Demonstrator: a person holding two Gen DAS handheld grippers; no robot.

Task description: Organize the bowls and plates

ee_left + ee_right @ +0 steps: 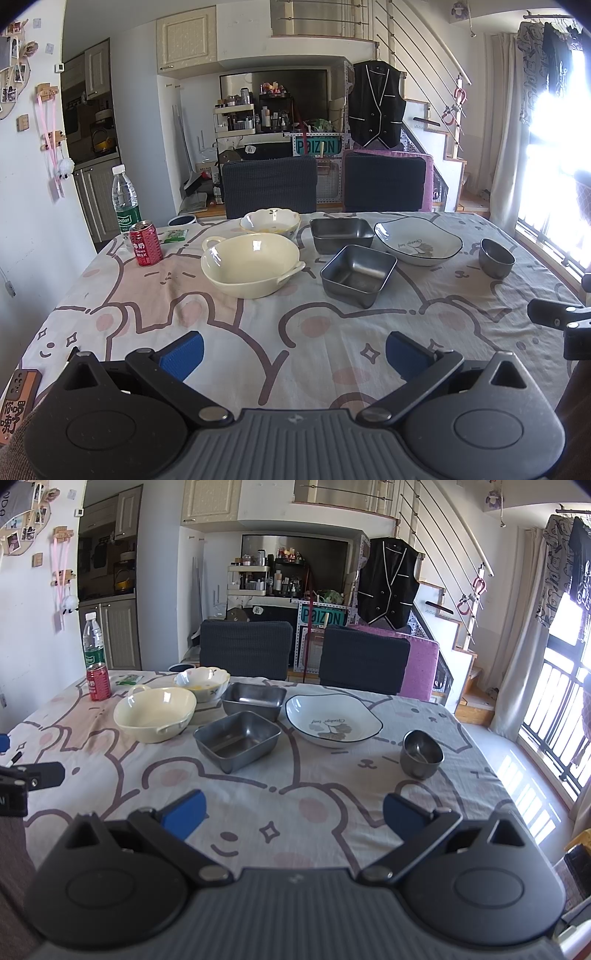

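Note:
On the table stand a cream two-handled bowl (251, 264) (155, 712), a scalloped floral bowl (270, 220) (202, 682) behind it, two square steel trays, near (357, 275) (236, 740) and far (341, 232) (254, 699), a white square plate with a dark rim (417, 240) (332, 720), and a small round steel bowl (496, 257) (421, 753). My left gripper (293, 354) is open and empty, held above the table's near edge. My right gripper (293, 818) is open and empty, a little to its right, short of the dishes.
A red drink can (146, 243) (98, 681), a water bottle (125, 201) (93, 640) and a green packet (173, 235) stand at the far left. Two dark chairs (269, 184) (364, 659) stand behind the table. A window is on the right.

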